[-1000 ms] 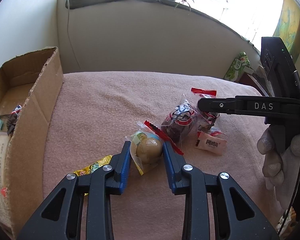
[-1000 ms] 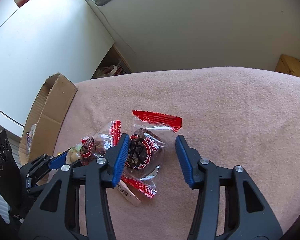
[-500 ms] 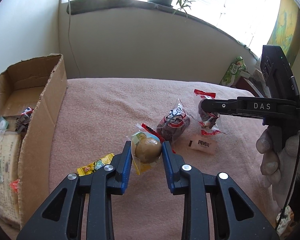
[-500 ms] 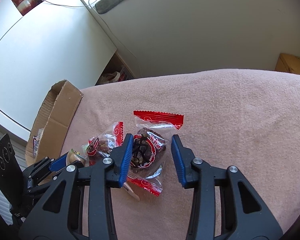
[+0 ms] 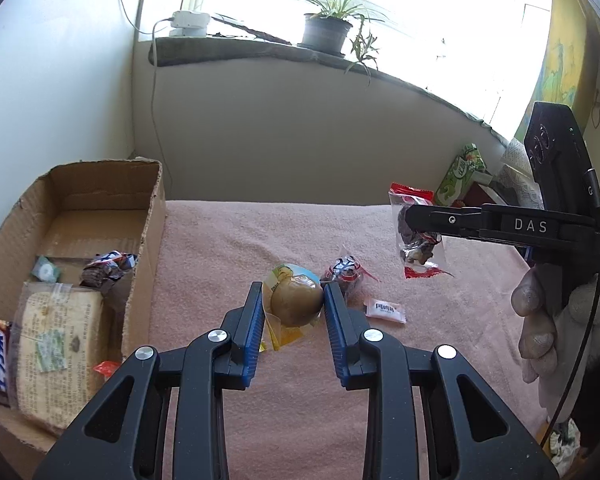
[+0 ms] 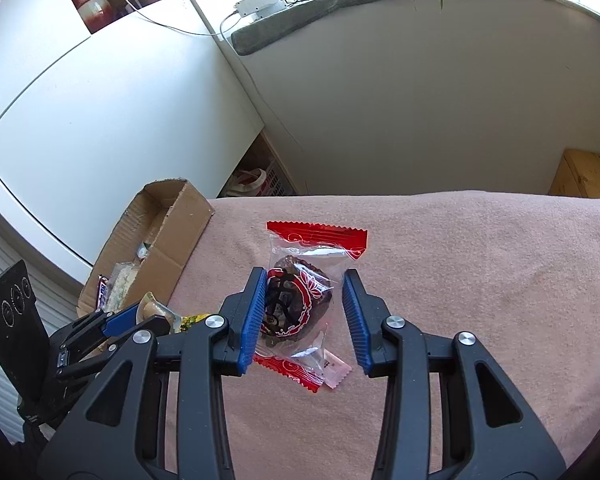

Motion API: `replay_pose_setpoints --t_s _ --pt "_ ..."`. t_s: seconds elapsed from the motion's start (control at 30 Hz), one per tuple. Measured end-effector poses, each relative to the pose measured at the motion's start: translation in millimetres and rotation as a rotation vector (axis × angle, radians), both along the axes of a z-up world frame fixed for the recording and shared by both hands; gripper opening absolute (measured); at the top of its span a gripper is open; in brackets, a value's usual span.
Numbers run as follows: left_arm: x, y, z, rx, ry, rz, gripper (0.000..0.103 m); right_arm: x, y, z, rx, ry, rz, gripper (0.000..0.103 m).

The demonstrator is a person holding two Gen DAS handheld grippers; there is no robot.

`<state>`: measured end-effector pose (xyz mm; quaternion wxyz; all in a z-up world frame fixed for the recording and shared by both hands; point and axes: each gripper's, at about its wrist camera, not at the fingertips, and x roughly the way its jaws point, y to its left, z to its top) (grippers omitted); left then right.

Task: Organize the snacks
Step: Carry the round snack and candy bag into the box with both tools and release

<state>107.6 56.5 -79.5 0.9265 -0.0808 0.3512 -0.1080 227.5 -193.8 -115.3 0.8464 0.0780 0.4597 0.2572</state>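
My left gripper (image 5: 294, 300) is shut on a brown egg in a clear packet (image 5: 296, 306) and holds it just above the pink blanket (image 5: 236, 240). The right gripper (image 6: 304, 308) is shut on a dark cake in a clear packet with red ends (image 6: 300, 300). In the left wrist view that packet (image 5: 418, 240) hangs clear of the blanket from the right gripper (image 5: 410, 220). An open cardboard box (image 5: 152, 216) stands at the left with several wrapped snacks in it. The right wrist view shows the box (image 6: 180, 240) behind the left gripper (image 6: 148, 312).
On the blanket lie another dark snack packet (image 5: 346, 276), a small white sachet (image 5: 384, 310) and a yellow wrapped candy (image 6: 192, 320). A person's gloved hand (image 5: 540, 320) grips the right tool. A green carton (image 5: 460, 176) stands beyond the table's right edge, under a windowsill with a potted plant.
The right jaws closed on the dark cake packet and lifted it off the blanket. The left gripper rose with the egg packet. More of the box's inside now shows.
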Motion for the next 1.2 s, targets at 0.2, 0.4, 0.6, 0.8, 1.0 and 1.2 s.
replay_pose_setpoints --t_s 0.2,0.4,0.6,0.8,1.0,1.2 --pt "-10.0 23.7 10.4 -0.012 -0.030 0.043 0.028 -9.1 29.3 18.8 0.011 -0.038 0.052 0.040" --pt "-16.0 44.0 16.4 -0.014 -0.052 0.090 0.028 -15.8 63.8 30.9 0.021 -0.060 0.107 0.040" --pt "-26.1 71.6 19.4 -0.015 -0.065 0.136 0.028 -17.4 97.0 38.3 0.024 -0.076 0.156 0.040" --pt "-28.1 96.3 19.5 -0.016 -0.074 0.179 0.028 -18.3 126.6 40.9 0.033 -0.084 0.196 0.040" --pt "-22.5 118.2 16.1 -0.006 -0.067 0.213 0.028 -15.6 159.9 37.0 0.022 -0.086 0.242 0.040" --pt "-14.6 136.6 14.2 0.003 -0.061 0.236 0.028 -5.0 184.0 30.7 0.017 -0.078 0.271 0.040"
